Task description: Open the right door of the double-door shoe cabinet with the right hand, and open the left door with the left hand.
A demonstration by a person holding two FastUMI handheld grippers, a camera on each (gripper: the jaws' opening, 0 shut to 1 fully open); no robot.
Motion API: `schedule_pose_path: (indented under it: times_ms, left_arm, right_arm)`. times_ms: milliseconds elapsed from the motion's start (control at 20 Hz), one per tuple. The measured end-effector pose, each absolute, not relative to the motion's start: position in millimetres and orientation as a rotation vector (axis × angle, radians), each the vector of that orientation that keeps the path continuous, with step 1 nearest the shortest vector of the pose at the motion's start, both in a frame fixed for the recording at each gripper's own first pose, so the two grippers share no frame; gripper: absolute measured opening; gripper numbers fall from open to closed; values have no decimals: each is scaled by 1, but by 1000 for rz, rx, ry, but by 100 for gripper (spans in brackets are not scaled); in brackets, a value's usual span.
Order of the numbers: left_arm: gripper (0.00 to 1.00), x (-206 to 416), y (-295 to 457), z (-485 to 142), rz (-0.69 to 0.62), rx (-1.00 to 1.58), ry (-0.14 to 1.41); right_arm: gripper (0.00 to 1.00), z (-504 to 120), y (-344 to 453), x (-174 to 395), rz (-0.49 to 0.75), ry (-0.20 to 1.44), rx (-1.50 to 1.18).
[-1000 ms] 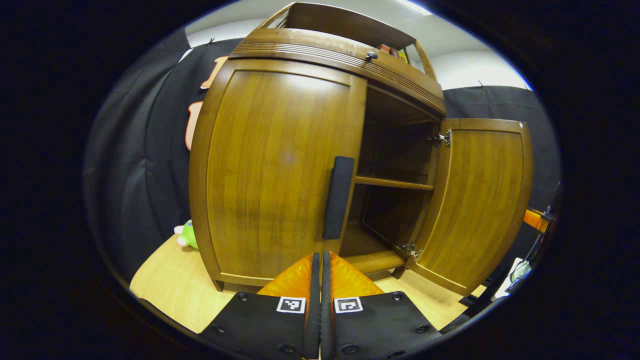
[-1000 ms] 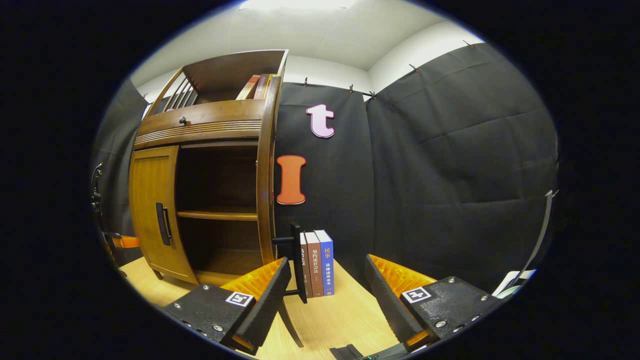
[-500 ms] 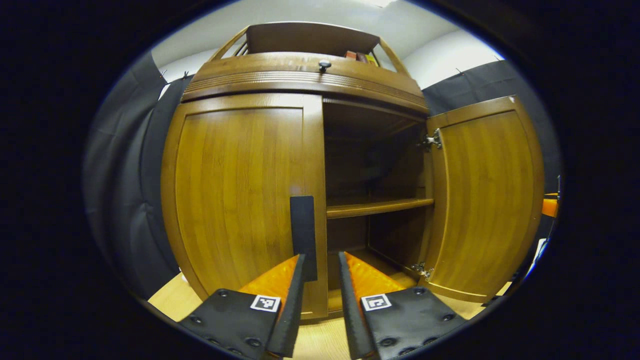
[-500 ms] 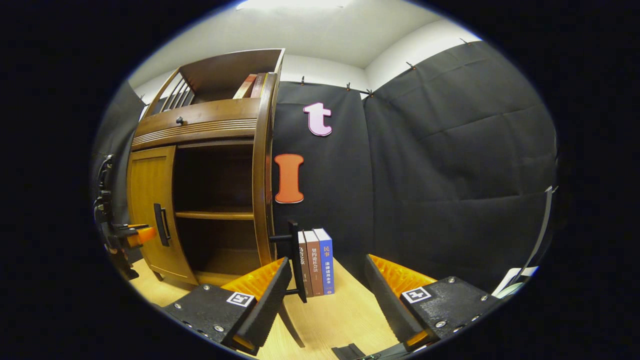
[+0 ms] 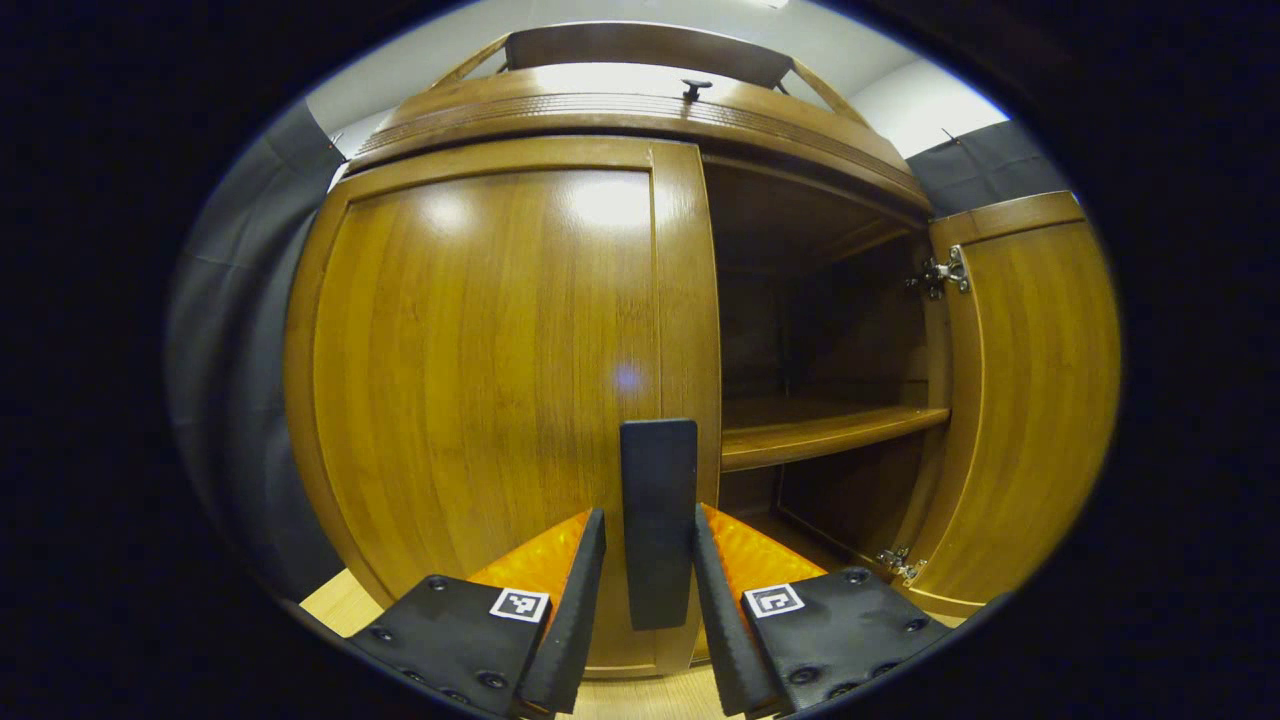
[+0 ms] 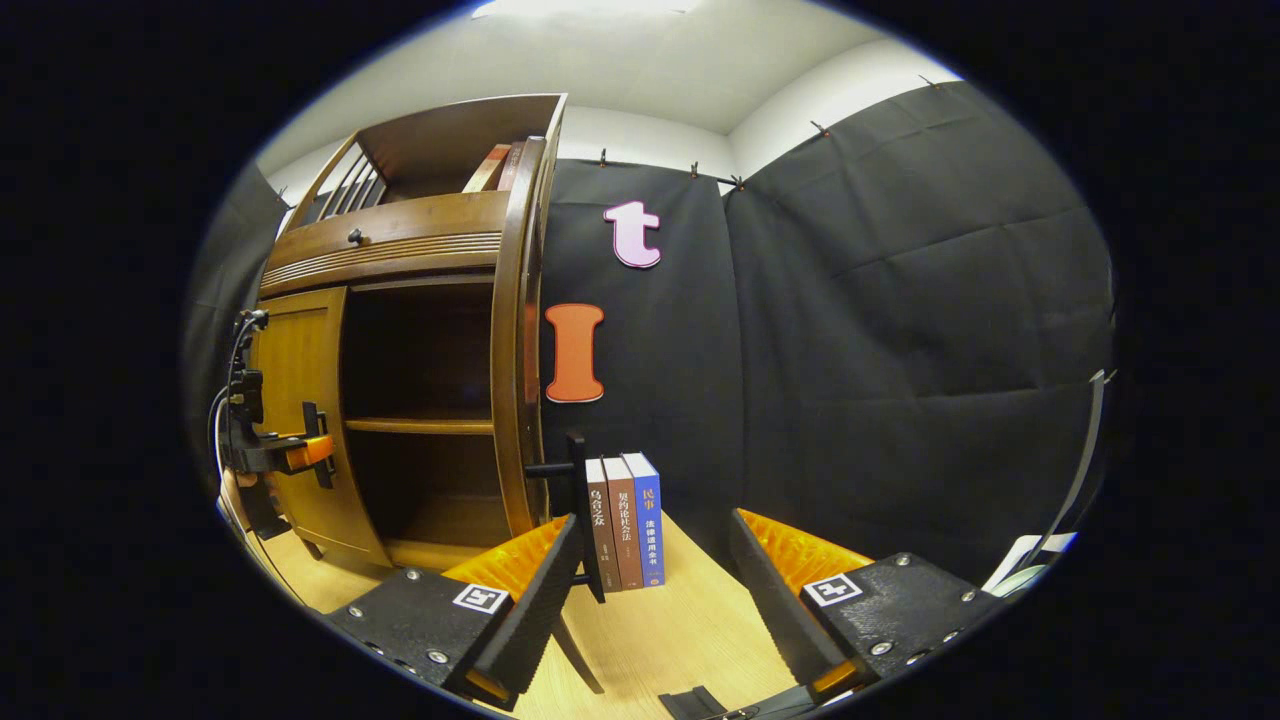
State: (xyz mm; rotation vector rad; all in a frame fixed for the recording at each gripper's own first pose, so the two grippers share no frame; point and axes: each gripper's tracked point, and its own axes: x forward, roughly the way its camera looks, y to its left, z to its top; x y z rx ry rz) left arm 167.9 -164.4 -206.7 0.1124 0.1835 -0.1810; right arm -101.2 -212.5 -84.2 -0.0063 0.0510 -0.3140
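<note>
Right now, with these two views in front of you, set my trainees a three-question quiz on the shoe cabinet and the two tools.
1. True or false: the left door is closed.
2. Multiple choice: the fingers of the left tool flank which part? A) a hinge B) the black handle C) the shelf
3. Fill in: the right door stands ____, and the right tool is open, holding ____.

Key: 1 true. 2 B. 3 open; nothing.

One shoe cabinet (image 5: pixel 500 330), two doors (image 5: pixel 480 380), two grippers (image 5: pixel 645 560), three standing books (image 6: pixel 625 535)
</note>
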Motion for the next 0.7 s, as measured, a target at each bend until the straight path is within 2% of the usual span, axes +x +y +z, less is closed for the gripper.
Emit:
schedule_pose_path:
  times_ms: [350, 700]
  left_arm:
    - [27, 157, -169, -210, -211, 85, 178]
    - [29, 58, -134, -182, -345, 69, 157]
  right_arm:
    - [92, -89, -207, -102, -313, 66, -3]
    - [92, -77, -194, -111, -306, 48, -10]
